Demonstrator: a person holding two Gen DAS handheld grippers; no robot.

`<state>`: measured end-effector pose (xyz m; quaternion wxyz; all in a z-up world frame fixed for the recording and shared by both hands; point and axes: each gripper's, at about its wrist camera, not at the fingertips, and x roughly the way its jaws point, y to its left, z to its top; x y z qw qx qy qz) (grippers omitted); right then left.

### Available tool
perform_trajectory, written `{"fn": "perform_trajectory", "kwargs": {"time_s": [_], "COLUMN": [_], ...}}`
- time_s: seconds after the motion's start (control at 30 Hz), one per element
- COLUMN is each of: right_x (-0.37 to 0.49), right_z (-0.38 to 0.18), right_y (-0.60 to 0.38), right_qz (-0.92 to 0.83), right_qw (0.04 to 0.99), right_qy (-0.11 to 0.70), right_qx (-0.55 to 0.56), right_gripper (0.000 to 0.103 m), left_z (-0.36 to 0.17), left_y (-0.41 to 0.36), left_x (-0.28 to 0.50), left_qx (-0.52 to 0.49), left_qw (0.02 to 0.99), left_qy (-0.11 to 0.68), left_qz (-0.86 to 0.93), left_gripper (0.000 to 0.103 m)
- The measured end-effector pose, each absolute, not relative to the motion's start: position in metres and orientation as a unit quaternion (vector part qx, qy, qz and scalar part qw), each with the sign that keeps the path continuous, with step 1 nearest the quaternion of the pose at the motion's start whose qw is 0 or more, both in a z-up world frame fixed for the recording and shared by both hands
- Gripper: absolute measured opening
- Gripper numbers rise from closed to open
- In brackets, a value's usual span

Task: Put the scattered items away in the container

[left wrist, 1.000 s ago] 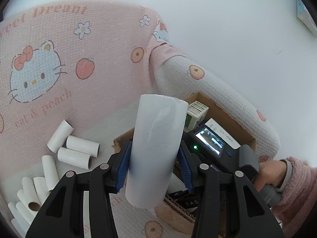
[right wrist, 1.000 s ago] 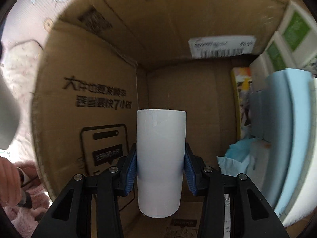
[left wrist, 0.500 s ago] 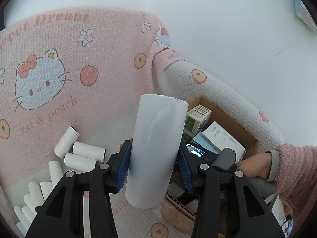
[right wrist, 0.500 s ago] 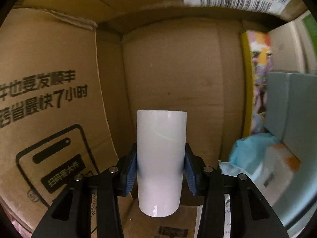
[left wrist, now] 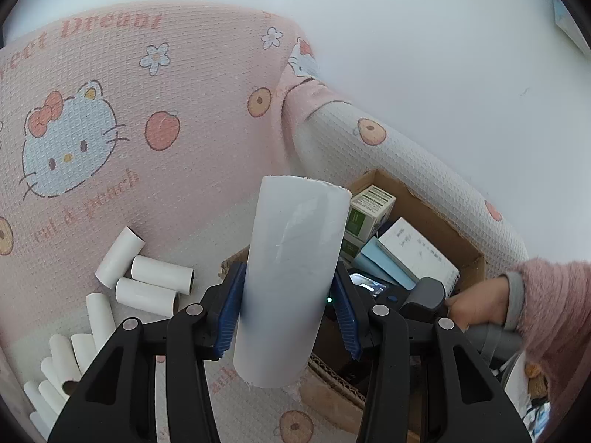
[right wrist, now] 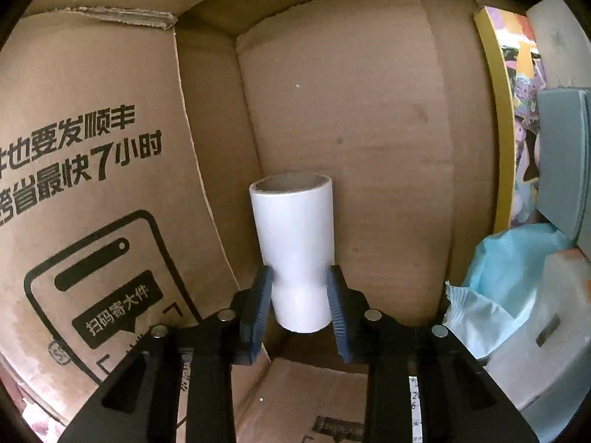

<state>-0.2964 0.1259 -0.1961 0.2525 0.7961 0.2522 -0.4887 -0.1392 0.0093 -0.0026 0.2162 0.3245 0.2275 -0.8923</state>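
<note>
My right gripper (right wrist: 298,304) points down inside the corrugated cardboard box (right wrist: 369,118), printed "7小时", its jaws just closing, pinching the near end of a smooth white tube (right wrist: 295,254). My left gripper (left wrist: 288,317) clamps a second tube (left wrist: 291,284) upright over the waffle-knit pink blanket (left wrist: 192,140) reading "Dream". Loose tubes (left wrist: 153,280) lie scattered there.

Pink waffle-weave blanket (left wrist: 192,118) (cartoon cats, peaches, flowers); white tubes (left wrist: 155,280); brown cardboard box (right wrist: 369,110), black print.
</note>
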Motion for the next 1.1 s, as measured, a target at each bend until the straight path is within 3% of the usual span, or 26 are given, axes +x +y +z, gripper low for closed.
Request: {"fn": "perform_trajectory", "kwargs": {"time_s": [0.13,0.33,0.6,0.77,0.9,1.1], "right_x": [-0.295,-0.327,-0.324,-0.33,-0.327,-0.322], "right_z": [-0.197,-0.159,-0.182,-0.166,-0.126,-0.05], "right_y": [0.129,0.115,0.118,0.121,0.12,0.148], "right_qz": [-0.463,-0.561,-0.525,-0.533,-0.567,-0.631], "right_qw": [0.242,0.269,0.239,0.25,0.288,0.325], "right_qy": [0.272,0.213,0.244,0.242,0.279,0.261], "right_qx": [0.808,0.753,0.779,0.771,0.719,0.654], "right_gripper": [0.027,0.027,0.021,0.021,0.022,0.022], "left_z": [-0.003,-0.002,-0.005,-0.008,-0.009,-0.006], "left_y": [0.012,0.009,0.004,0.002,0.005,0.019], "left_x": [-0.14,-0.138,-0.138,-0.144,-0.152,-0.168], "left_qx": [0.327,0.323,0.332,0.344,0.368,0.4], "left_qw": [0.222,0.224,0.233,0.227,0.221,0.207], "left_qy": [0.213,0.223,0.237,0.258,0.265,0.249], "left_qz": [-0.893,-0.892,-0.883,-0.874,-0.863,-0.857], "left_gripper": [0.05,0.05,0.05,0.05,0.05,0.05]}}
